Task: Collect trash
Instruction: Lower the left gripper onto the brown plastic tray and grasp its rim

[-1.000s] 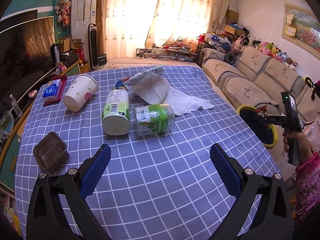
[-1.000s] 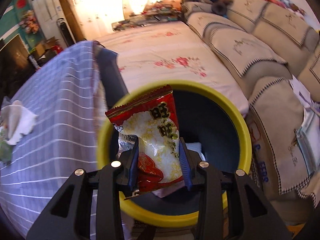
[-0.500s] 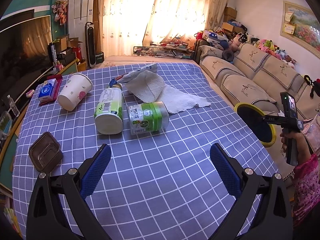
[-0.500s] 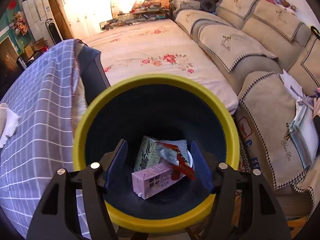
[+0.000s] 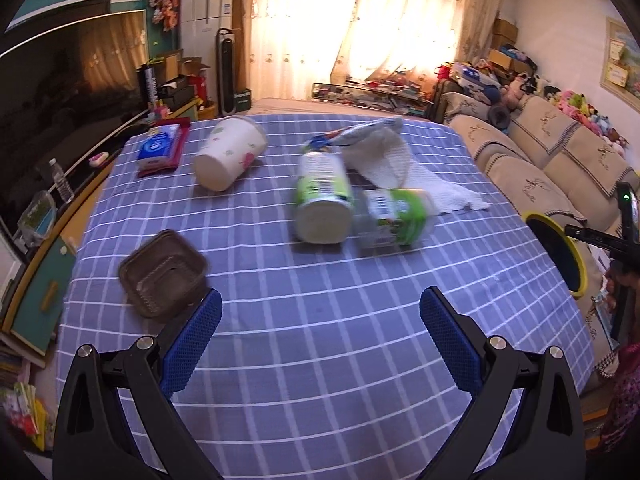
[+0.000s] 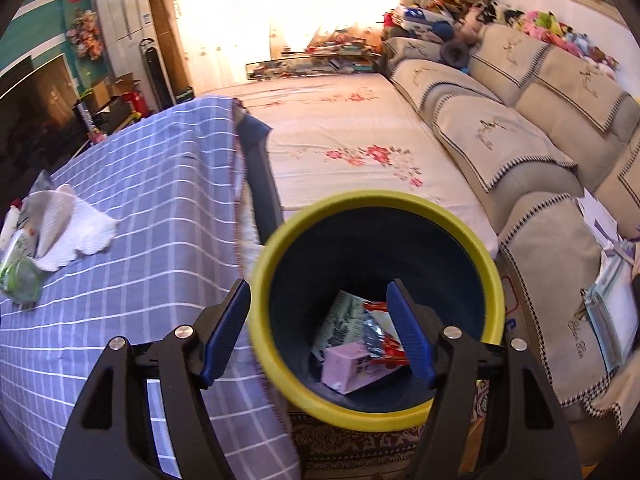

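Observation:
My left gripper (image 5: pixel 320 296) hangs open over the blue checked tablecloth (image 5: pixel 320 360) with nothing between its fingers. A brown plastic container (image 5: pixel 162 274) lies just beyond its left fingertip. Farther off lie a paper cup (image 5: pixel 230 152), two green-labelled tubs (image 5: pixel 322 200) (image 5: pixel 394 216) on their sides and a white paper towel (image 5: pixel 384 160). My right gripper (image 6: pixel 318 286) hovers above the yellow-rimmed bin (image 6: pixel 376 204); its jaws are opening and nothing is between them. A red snack packet (image 6: pixel 384 340), a pink carton (image 6: pixel 352 364) and a green-white carton (image 6: pixel 344 320) lie in the bin.
A blue wipes pack (image 5: pixel 158 146) sits at the table's far left corner. The bin (image 5: pixel 560 248) stands on the floor off the table's right edge, with a beige sofa (image 6: pixel 520 128) behind it. A TV unit (image 5: pixel 60 100) runs along the left.
The right gripper opened and the red snack packet fell from it into the bin. The left gripper swung left, so the brown container now sits close to its left finger.

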Available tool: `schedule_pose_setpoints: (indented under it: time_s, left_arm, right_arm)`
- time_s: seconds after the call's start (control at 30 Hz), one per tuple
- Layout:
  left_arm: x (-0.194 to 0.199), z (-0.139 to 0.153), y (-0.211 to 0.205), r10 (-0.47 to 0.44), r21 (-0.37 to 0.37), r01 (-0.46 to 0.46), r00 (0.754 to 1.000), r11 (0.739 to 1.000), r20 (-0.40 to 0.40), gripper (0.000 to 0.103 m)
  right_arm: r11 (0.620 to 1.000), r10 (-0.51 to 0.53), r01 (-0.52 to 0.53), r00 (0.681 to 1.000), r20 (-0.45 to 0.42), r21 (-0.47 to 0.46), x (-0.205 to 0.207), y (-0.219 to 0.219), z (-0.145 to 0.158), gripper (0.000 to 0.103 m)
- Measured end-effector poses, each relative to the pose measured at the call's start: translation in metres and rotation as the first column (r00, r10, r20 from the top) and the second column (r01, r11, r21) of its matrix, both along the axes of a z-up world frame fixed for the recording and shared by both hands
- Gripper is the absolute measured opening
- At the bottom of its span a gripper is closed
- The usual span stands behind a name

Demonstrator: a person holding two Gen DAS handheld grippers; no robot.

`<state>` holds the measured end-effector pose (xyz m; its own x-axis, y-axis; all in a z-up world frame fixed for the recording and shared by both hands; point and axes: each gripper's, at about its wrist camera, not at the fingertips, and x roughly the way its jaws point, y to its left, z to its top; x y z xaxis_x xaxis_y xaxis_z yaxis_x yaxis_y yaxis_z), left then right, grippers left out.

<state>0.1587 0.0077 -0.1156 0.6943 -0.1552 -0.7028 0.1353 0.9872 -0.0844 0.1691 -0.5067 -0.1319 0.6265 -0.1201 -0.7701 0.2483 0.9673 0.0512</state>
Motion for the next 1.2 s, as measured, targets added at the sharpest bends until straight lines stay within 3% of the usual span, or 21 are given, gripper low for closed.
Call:
schedule_pose_setpoints:
  time_s: [0.13,0.33,0.53,0.6,0.87,1.2]
  left_arm:
    - [0.008,-0.005,0.031,0.061,-0.018,-0.061,0.998,0.998,-0.016,0.098]
    - [0.033,-0.011,0.067,0.112,0.043,-0.112,0.994,0.993,-0.01,0.098]
    - [0.059,-0.02,0.088,0.134,0.05,-0.132,0.991,0.99,-0.031,0.098]
    - [0.065,-0.022,0.093,0.115,0.046,-0.113,0.993,0.992,-0.034,0.098]
    - [0.077,-0.029,0.107,-0.109,-0.006,0.109,0.991,0.994,-0.078,0.098]
    - [0.083,-0.04,0.104,-0.224,0.056,0.231,0.968,0.971,-0.114,0.098]
  right_arm:
    - [1.0,0.02,-0.02,1.0,-0.003,-0.008,0.004,0.012,0.003,0.067]
    - [0.999,0.039,-0.039,0.999,-0.013,-0.016,0.009,0.025,0.003,0.067]
    - [0.999,0.041,-0.042,0.999,-0.019,-0.018,0.012,0.031,0.003,0.067]
    - [0.999,0.049,-0.049,0.999,-0.024,-0.018,0.015,0.034,0.002,0.067]
    - [0.998,0.066,-0.067,0.997,-0.038,-0.02,0.023,0.044,0.0,0.067]
    - [0.996,0.086,-0.087,0.996,-0.034,-0.023,0.031,0.065,0.004,0.067]
